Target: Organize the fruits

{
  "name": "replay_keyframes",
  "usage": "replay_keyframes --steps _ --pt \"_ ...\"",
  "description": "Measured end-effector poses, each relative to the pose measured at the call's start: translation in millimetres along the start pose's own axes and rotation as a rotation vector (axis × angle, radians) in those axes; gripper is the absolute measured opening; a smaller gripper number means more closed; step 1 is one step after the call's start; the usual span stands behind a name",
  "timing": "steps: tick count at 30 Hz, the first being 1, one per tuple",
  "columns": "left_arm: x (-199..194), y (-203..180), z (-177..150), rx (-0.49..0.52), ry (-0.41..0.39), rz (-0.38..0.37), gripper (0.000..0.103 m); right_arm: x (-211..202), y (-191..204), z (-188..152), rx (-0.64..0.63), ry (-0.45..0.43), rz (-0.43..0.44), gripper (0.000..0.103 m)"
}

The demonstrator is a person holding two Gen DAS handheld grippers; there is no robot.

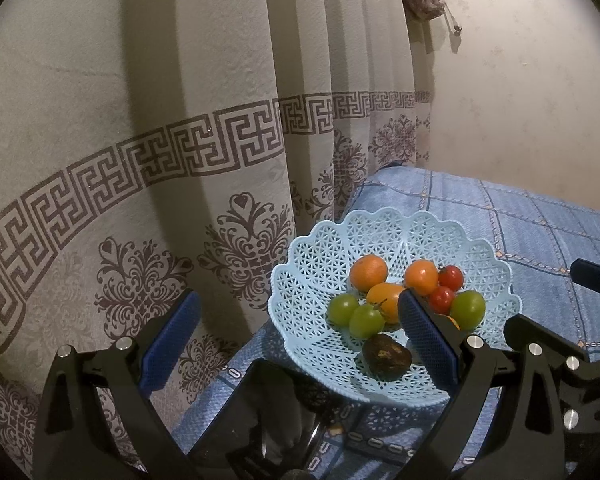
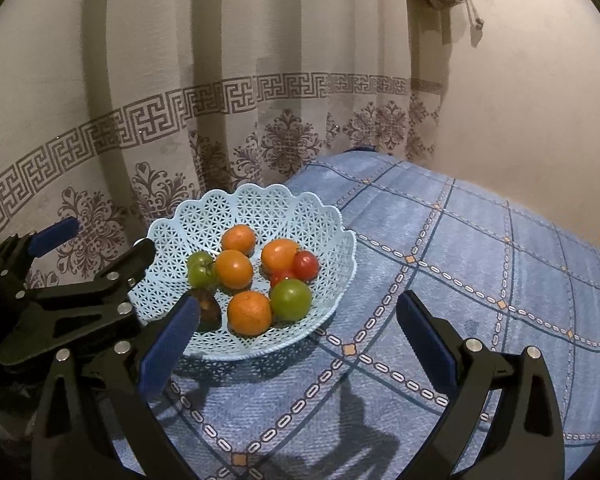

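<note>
Blue-padded jaws of my left gripper (image 1: 300,328) fill the near edge of its view, spread wide and holding nothing; my right gripper (image 2: 298,332) is spread just as wide and empty too. All the fruit I can see lies in the pale blue lattice basket (image 2: 284,208) on the blue checked cloth (image 2: 480,264), hard against the patterned curtain (image 2: 220,120).

From the left claw the basket sits ahead and to the right, its near rim between the jaws; from the right claw it sits ahead and to the left. I judge the left one nearer. A dark fruit (image 1: 387,354), possibly an avocado, lies closest to it, long axis running left to right across the jaws.

Counting across both views: four oranges (image 2: 249,313), two red tomatoes (image 2: 305,265), three green fruits (image 2: 291,299) that the right view suggests are unripe tomatoes, and one dark fruit. I see no second container to sort into.
</note>
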State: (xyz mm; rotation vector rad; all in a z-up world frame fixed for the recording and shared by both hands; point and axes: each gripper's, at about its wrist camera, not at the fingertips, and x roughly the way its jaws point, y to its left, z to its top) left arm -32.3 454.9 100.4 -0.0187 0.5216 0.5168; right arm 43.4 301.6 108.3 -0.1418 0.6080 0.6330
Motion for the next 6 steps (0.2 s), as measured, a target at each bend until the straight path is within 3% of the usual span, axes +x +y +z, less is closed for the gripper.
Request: replay_keyframes --steps 6 --pt "-6.8 -8.3 -1.6 0.011 -0.003 -0.017 0.1 -8.3 -16.4 -4.5 0.012 0.025 -0.065 0.098"
